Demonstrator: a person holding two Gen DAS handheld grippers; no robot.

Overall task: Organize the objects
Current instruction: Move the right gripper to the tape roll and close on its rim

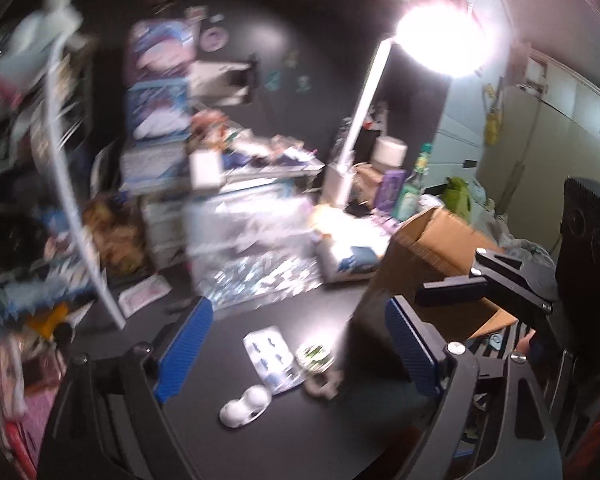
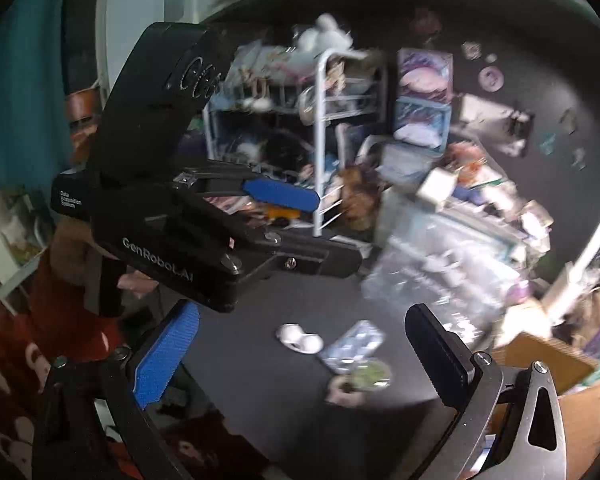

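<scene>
Several small objects lie on the black table [image 1: 228, 352]: a white two-lobed case [image 1: 246, 406], a blister pack with blue shapes [image 1: 272, 354], a round green-patterned piece [image 1: 314, 356] and a small beige piece [image 1: 322, 386]. My left gripper [image 1: 296, 344] is open and empty, raised above them. In the right wrist view, the same case [image 2: 300, 338], blister pack [image 2: 354, 346], round piece [image 2: 372, 374] and beige piece [image 2: 344, 390] lie between my open, empty right gripper's [image 2: 304, 364] fingers. The left gripper's body [image 2: 204, 216] shows there at upper left.
An open cardboard box [image 1: 440, 264] stands at the table's right, also in the right wrist view [image 2: 540, 364]. A bright desk lamp [image 1: 440, 40], bottles [image 1: 414, 184], stacked boxes [image 1: 160, 120], a white wire rack [image 2: 320, 132] and shiny plastic bags [image 1: 252, 248] crowd the back.
</scene>
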